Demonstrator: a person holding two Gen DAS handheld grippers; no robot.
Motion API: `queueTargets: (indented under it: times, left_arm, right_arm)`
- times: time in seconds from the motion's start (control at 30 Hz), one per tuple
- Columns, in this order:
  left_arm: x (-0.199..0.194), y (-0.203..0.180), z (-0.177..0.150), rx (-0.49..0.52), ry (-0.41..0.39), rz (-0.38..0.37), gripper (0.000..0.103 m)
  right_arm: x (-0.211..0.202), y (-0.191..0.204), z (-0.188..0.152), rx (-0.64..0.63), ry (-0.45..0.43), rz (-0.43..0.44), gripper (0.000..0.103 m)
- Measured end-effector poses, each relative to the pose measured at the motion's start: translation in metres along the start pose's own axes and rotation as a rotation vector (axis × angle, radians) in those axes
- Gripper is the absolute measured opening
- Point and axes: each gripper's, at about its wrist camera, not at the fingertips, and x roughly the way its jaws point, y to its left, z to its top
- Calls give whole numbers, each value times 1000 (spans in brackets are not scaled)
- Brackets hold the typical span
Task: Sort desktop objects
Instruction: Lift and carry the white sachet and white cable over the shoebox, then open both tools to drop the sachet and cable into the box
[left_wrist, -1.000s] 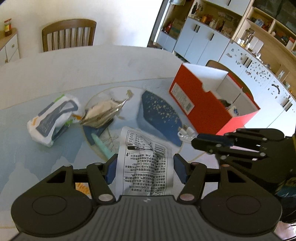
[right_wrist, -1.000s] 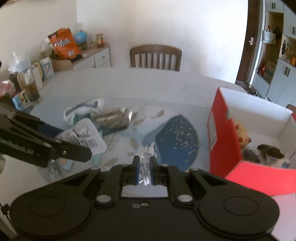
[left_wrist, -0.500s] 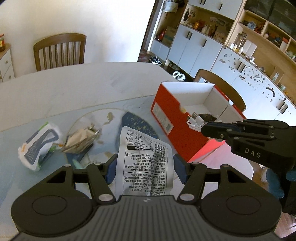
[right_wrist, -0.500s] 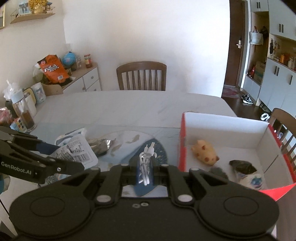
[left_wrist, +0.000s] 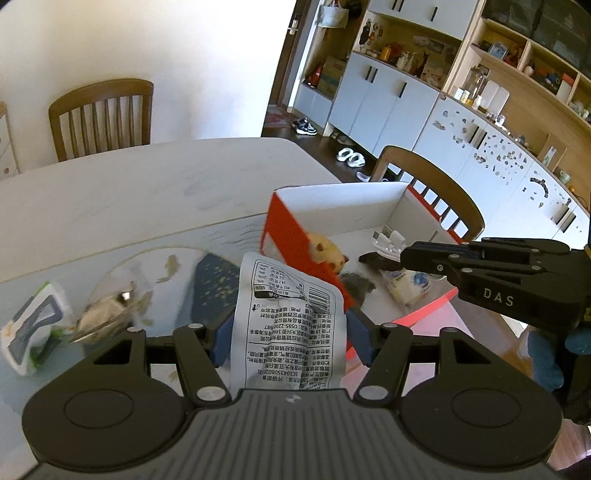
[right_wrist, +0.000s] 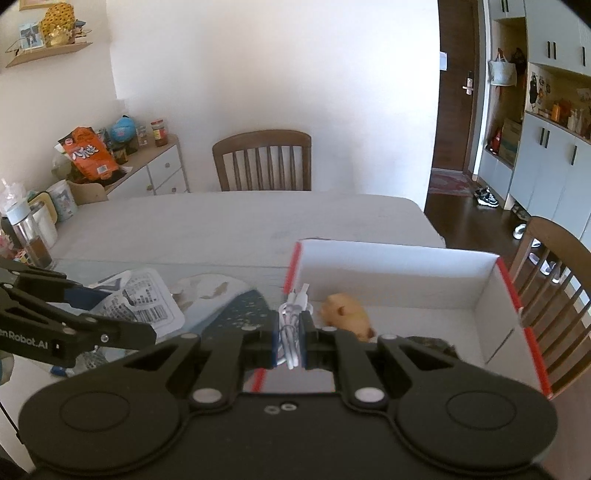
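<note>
My left gripper (left_wrist: 290, 334) is shut on a white printed snack packet (left_wrist: 288, 321) and holds it in the air near the red box (left_wrist: 291, 236). My right gripper (right_wrist: 291, 341) is shut on a bundled white cable (right_wrist: 291, 317) and holds it over the box's near left edge (right_wrist: 293, 266). In the left wrist view the cable (left_wrist: 388, 240) hangs above the box interior. The box holds an orange toy pig (right_wrist: 349, 314), a dark item (left_wrist: 376, 260) and a white-blue packet (left_wrist: 406, 284).
A white-green packet (left_wrist: 31, 325) and a crumpled foil wrapper (left_wrist: 107, 317) lie on the patterned mat (left_wrist: 218, 280) at the left. Wooden chairs (right_wrist: 264, 158) stand beyond the table and right of the box (left_wrist: 432, 184). Jars and snacks crowd the left sideboard (right_wrist: 88, 155).
Both grippers have risen and moved right toward the red box, each keeping its item. The cable has gone from above the mat to over the box.
</note>
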Motion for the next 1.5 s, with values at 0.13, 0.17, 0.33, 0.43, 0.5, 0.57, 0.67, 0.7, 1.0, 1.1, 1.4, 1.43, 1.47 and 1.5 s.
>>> queueTargets:
  times: [0.13, 0.17, 0.33, 0.43, 0.5, 0.57, 0.67, 0.7, 1.0, 1.1, 1.4, 1.43, 1.47, 1.5]
  left_arm:
    - [12, -19, 9, 9, 2, -12, 62]
    - [15, -22, 11, 11, 2, -15, 62]
    - [33, -43, 23, 33, 14, -28, 62]
    - [47, -53, 31, 55, 25, -36, 62]
    - [58, -60, 36, 70, 35, -48, 62]
    - [71, -69, 40, 94, 53, -56, 62]
    - [93, -80, 44, 123, 84, -50, 62]
    - [100, -83, 46, 134, 94, -50, 62]
    - [149, -103, 52, 208, 180, -47, 62]
    - [165, -109, 54, 238, 210, -46, 62]
    - [203, -113, 60, 264, 288, -45, 52]
    - [205, -112, 59, 261, 294, -40, 52]
    - [207, -111, 58, 258, 301, -38, 52]
    - [209, -112, 58, 257, 306, -36, 52]
  right_arm:
    - [1, -20, 3, 2, 10, -4, 10]
    - [1, -25, 3, 4, 12, -6, 10]
    - [4, -50, 3, 22, 31, -17, 10]
    - [8, -64, 3, 32, 46, -22, 10]
    - [13, -72, 2, 34, 57, -31, 10]
    - [17, -80, 0, 36, 69, -36, 10]
    - [25, -92, -3, 39, 89, -43, 10]
    - [26, -95, -3, 39, 93, -45, 10]
    - [48, -126, -4, 48, 133, -56, 10]
    - [56, -134, -3, 50, 152, -55, 10]
    - [89, -157, -3, 74, 209, -69, 10]
    - [92, -159, -2, 77, 217, -67, 10]
    - [96, -160, -2, 78, 231, -63, 10]
    - [100, -162, -2, 79, 244, -60, 10]
